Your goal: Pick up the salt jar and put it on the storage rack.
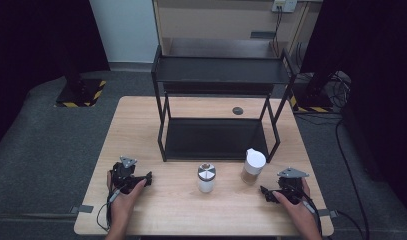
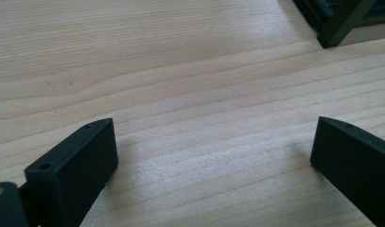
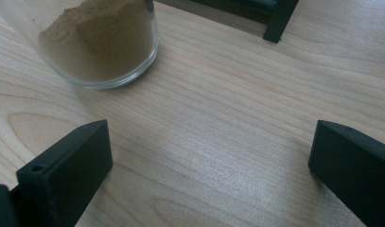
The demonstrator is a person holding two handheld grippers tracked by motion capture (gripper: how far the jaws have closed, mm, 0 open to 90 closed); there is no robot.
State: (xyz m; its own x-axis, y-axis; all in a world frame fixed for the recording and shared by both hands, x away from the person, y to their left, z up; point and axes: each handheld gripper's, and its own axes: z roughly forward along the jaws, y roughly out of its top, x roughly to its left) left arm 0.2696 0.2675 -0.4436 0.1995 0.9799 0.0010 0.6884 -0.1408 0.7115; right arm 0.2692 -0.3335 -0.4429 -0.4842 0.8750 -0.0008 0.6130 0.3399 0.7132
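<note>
A person rests the left gripper point(image 1: 147, 177) and right gripper point(image 1: 264, 191) low on the near table point(image 1: 141, 115), jaws of both spread wide and empty. A white-lidded jar of brown powder point(image 1: 252, 167) stands near the right gripper, a smaller jar point(image 1: 206, 178) at centre, before an empty black shelf rack point(image 1: 218, 75). Nothing seems begun; the next move likely calls for reaching to a jar.

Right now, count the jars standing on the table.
2. A shaker jar with a grey dial lid stands at the front centre; a white-lidded jar of brown powder stands to its right, by the rack's front right leg.
</note>
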